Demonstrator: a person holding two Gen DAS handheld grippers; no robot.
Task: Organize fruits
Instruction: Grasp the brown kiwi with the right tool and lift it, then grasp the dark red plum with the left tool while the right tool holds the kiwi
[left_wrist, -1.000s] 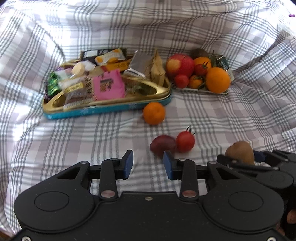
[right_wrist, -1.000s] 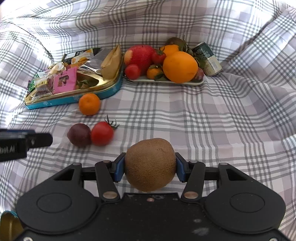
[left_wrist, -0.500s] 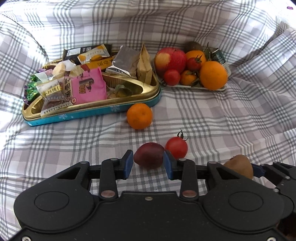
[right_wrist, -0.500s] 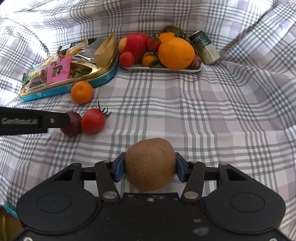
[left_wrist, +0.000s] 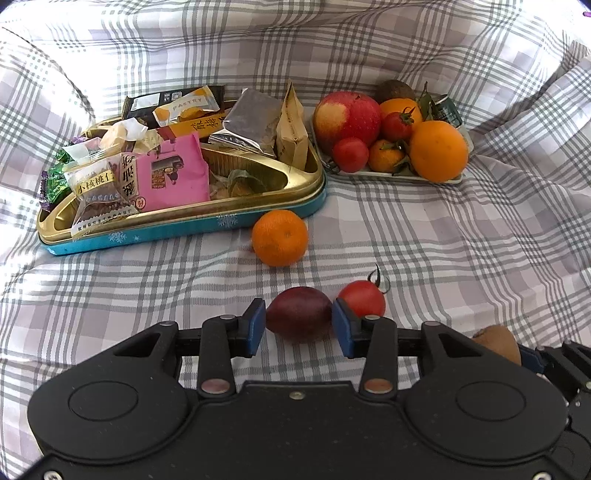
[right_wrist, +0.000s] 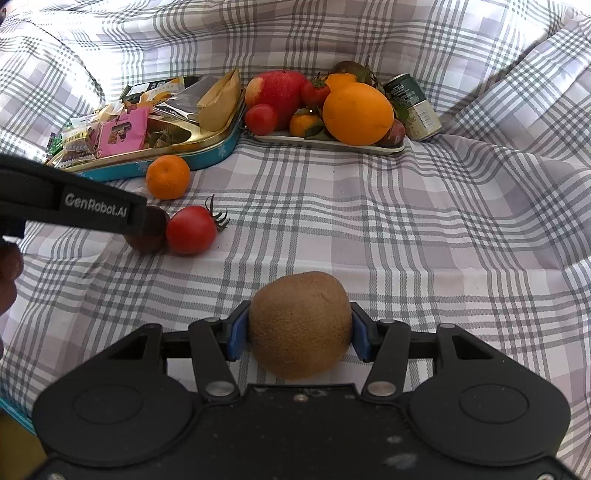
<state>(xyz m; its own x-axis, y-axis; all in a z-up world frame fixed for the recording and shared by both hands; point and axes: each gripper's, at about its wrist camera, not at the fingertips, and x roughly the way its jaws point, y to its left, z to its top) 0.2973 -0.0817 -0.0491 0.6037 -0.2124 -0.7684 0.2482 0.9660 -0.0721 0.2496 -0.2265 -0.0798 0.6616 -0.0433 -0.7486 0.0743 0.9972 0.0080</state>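
- Over the last second we brought the left gripper (left_wrist: 298, 325) forward until the dark purple fruit (left_wrist: 298, 314) sat between its spread blue pads; a second earlier it lay ahead of them, unbracketed; a grasp looked ready, though closure had not begun
- That fruit rested on the plaid cloth (left_wrist: 461, 258), touching the stemmed tomato (left_wrist: 362, 297) on its right; its long axis ran across the jaws, blunt ends toward each pad
- The right gripper (right_wrist: 299, 328) kept pinching the kiwi (right_wrist: 300, 325), long axis roughly upright; we judged the fruit tray (right_wrist: 332, 143) its destination
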